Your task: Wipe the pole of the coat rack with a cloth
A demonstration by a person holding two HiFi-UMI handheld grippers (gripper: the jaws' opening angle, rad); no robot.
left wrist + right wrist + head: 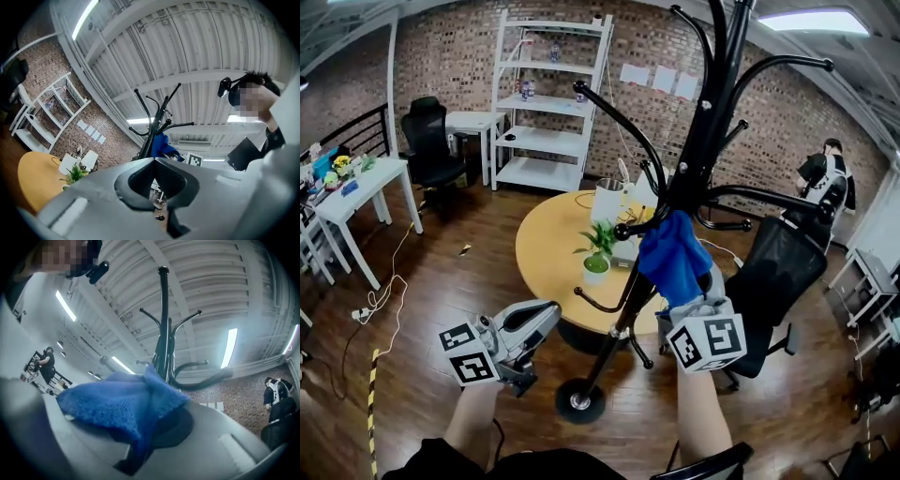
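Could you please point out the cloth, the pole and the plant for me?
cloth (673, 255): head view, middle of the blue fabric.
pole (719, 89): head view, upper part of the black shaft.
plant (598, 246): head view, its green leaves.

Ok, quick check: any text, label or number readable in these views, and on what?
No text can be read in any view.
Sheets on the brick wall: too small to read.
Bottles on the white shelf: labels too small to read.
Marker cubes on the left claw and right claw: black-and-white square patterns only, no letters or digits.
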